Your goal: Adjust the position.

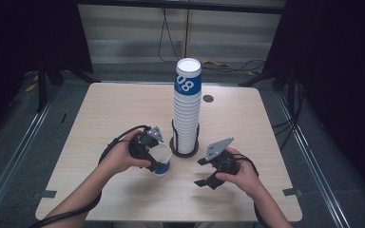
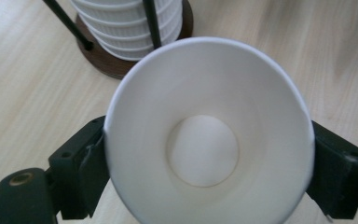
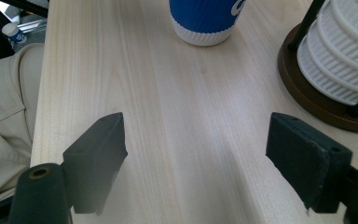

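Lighting: even and overhead; the tabletop (image 1: 123, 109) is brightly lit while the surroundings are left near black. Shadows: soft and short, cast just beneath the cup stack (image 1: 187, 107). Glare: the held cup (image 2: 205, 135) interior is nearly washed out in the left gripper view. Focus: nearest claw parts are blurred in both gripper views; the high view is soft and low in detail.

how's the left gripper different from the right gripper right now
The left gripper is shut on a single paper cup, one jaw on each side of its wall; the right gripper is open and holds nothing. The left gripper sits left of the cup stack, the right gripper on its right. Both have black jaws and are hand-held over the table.
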### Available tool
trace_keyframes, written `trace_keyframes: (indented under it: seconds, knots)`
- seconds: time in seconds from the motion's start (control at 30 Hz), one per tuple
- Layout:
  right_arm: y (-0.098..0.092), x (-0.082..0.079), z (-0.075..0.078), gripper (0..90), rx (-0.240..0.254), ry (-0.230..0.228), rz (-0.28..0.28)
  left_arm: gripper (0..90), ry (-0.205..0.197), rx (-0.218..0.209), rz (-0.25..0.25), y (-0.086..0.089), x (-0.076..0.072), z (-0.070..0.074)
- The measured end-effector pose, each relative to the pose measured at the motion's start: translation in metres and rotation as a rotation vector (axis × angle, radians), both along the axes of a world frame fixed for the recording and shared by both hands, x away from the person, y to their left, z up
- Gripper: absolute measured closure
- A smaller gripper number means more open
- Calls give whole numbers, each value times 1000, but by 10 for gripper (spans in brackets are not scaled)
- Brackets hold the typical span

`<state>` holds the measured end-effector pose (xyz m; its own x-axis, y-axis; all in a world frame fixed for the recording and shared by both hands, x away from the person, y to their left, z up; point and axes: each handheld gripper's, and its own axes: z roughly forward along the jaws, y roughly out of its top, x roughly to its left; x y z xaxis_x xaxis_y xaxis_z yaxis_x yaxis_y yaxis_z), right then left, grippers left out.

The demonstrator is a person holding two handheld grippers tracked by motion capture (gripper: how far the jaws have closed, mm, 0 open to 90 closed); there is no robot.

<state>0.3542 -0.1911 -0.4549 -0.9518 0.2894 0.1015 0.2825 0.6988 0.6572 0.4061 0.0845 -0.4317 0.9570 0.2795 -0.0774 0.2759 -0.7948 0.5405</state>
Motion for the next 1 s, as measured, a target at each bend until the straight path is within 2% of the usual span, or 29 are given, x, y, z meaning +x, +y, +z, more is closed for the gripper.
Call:
trace_keyframes:
  seconds: [0.03, 0.13, 0.17, 0.2, 0.27, 0.3, 0.33, 0.53, 0.83, 0.93, 0.97, 1.0]
  knots:
    - [0, 0, 0, 190, -1, 4, -2, 137, -2, 12, -9, -1, -1, -3]
    - [0, 1, 0, 190, 5, 5, -1, 145, 0, 2, -4, -1, -2, -8]
    - [0, 0, 0, 190, 1, 4, -4, 149, 3, -16, 11, 0, -3, -9]
    - [1, 1, -1, 190, 4, 2, 0, 149, -5, -15, 1, 1, -2, -10]
    - [0, 0, 0, 190, 2, 5, -2, 153, 1, -38, 16, 2, -4, -12]
    - [0, 0, 0, 190, 4, 5, -3, 154, -4, -31, 6, 3, -3, -12]
    - [0, 0, 0, 190, 6, 4, -3, 157, 2, -43, 20, 4, -5, -13]
    - [0, 1, 0, 190, 5, 5, -6, 161, 0, -31, 5, 11, -8, -21]
    - [0, 0, -1, 190, 3, 2, -9, 163, -4, -57, 23, 26, -11, -23]
    - [-1, -1, 0, 190, 2, 3, -14, 163, -10, -52, 29, 31, -12, -23]
    - [-1, -1, 0, 190, 1, 5, -15, 163, -21, -38, 8, 33, -12, -22]
    - [-1, -1, 0, 190, 1, 4, -17, 163, -16, -51, 33, 34, -14, -22]
